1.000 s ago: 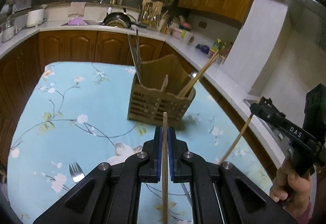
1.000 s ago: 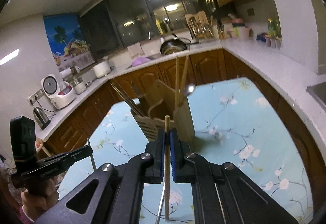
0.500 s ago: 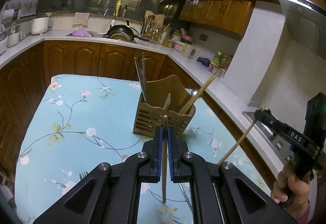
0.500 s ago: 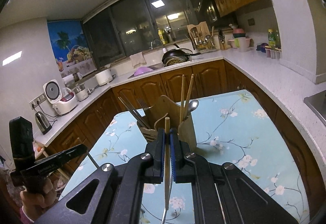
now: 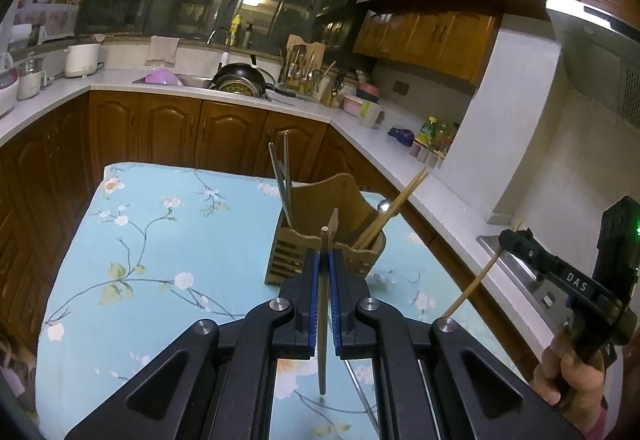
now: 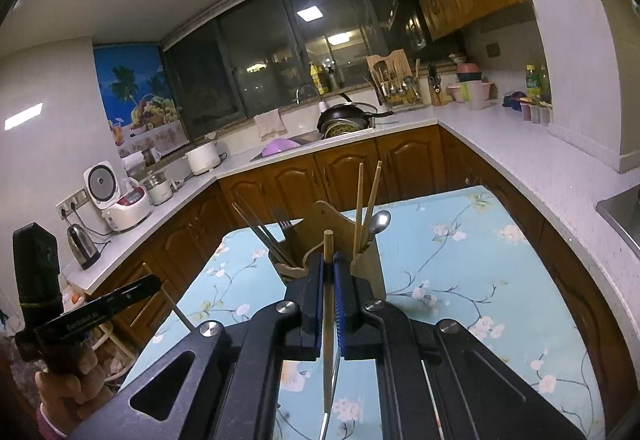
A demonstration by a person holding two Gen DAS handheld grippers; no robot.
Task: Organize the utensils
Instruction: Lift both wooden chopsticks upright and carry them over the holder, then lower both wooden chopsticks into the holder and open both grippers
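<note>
Left gripper (image 5: 325,276): jaws closed on one slender pale wooden chopstick (image 5: 322,304), clamped near its upper end, the long remainder hanging below the blue pads above the table.

Right gripper (image 6: 329,280): jaws likewise closed on a second wooden chopstick (image 6: 328,320), gripped near the top. A thin metal utensil (image 6: 326,420) lies on the cloth beneath it; its type is not clear from this angle.

Both sticks are held clear of the table, in front of the slatted bamboo utensil holder (image 5: 320,252), which stands upright on the pale blue floral tablecloth (image 5: 160,240). The holder already contains two wooden chopsticks (image 6: 366,207) and a metal spoon (image 6: 380,220) in one compartment, and metal chopsticks (image 5: 282,179) in another.

Handling assessment: each stick is judged light, stiff and smooth. Held so far from its middle, it is likely to pivot between the pads if the free end knocks the holder's rim. A hold nearer mid-length would resist swinging, but the present high grip leaves the length free to enter a compartment. The holder looks light enough to shift if struck. Breakage risk appears low.
</note>
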